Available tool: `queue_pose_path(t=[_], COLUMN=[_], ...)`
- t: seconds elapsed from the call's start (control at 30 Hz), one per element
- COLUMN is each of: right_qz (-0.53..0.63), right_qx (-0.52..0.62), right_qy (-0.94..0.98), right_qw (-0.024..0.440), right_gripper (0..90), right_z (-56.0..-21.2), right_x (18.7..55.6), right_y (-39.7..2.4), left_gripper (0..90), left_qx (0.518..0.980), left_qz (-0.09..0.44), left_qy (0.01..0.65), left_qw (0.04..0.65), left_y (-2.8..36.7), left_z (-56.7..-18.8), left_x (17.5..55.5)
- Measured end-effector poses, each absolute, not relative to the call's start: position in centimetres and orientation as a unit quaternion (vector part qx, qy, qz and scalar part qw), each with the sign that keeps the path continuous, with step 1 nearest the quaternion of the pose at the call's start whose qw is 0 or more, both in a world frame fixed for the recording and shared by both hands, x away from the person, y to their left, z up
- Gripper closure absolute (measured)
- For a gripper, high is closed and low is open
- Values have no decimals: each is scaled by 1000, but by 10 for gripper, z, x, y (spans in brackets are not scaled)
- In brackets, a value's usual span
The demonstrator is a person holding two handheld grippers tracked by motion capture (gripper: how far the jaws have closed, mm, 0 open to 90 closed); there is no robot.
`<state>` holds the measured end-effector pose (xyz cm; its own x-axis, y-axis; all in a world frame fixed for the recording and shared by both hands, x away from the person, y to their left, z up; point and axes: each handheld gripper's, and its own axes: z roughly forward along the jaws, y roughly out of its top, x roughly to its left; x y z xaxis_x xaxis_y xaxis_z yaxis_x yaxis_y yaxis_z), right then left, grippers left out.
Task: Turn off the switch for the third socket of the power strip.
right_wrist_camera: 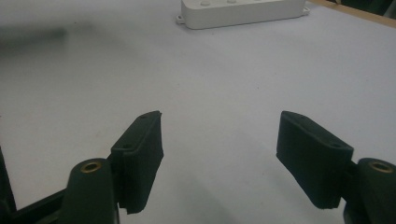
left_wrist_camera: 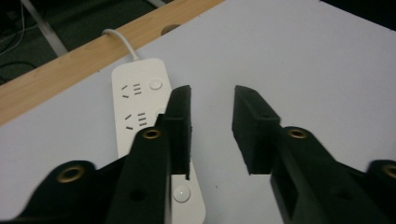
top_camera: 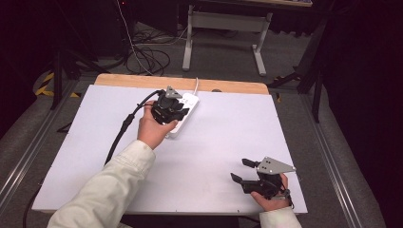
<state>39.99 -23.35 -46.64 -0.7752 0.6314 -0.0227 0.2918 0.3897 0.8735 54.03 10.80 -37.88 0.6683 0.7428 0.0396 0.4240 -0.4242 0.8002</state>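
Looks like nothing's grabbed yet: the white plastic power strip [left_wrist_camera: 140, 112] lies flat near the table's far wooden edge, left gripper [left_wrist_camera: 212, 126] hovering over it half-open and empty, right gripper [right_wrist_camera: 219, 158] parked wide open, well apart.

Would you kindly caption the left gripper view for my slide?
Left gripper, jaws open with nothing between them, poised above a white power strip on the white table.

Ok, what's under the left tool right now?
The white power strip lies flat on the white table beneath the left tool, whose jaws stand apart. Two socket groups and round buttons show; the strip's middle is covered by one jaw.
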Motion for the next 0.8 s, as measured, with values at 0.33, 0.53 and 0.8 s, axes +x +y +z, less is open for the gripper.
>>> queue_pose_path(t=[0.33, 0.53, 0.8], right_qz=[472, 472, 471], right_qx=[282, 282, 283], right_qy=[816, 816, 816], right_qw=[180, 179, 181], right_gripper=[320, 320, 319], right_z=[-466, -466, -467], right_x=[400, 400, 400], right_y=[-233, -232, -232], left_gripper=[381, 333, 284], left_qx=[819, 810, 792], left_qz=[211, 207, 209], left_qy=[331, 329, 328], left_qw=[418, 438, 470], left_y=[124, 143, 172], left_z=[-359, -355, -354], left_x=[503, 484, 459])
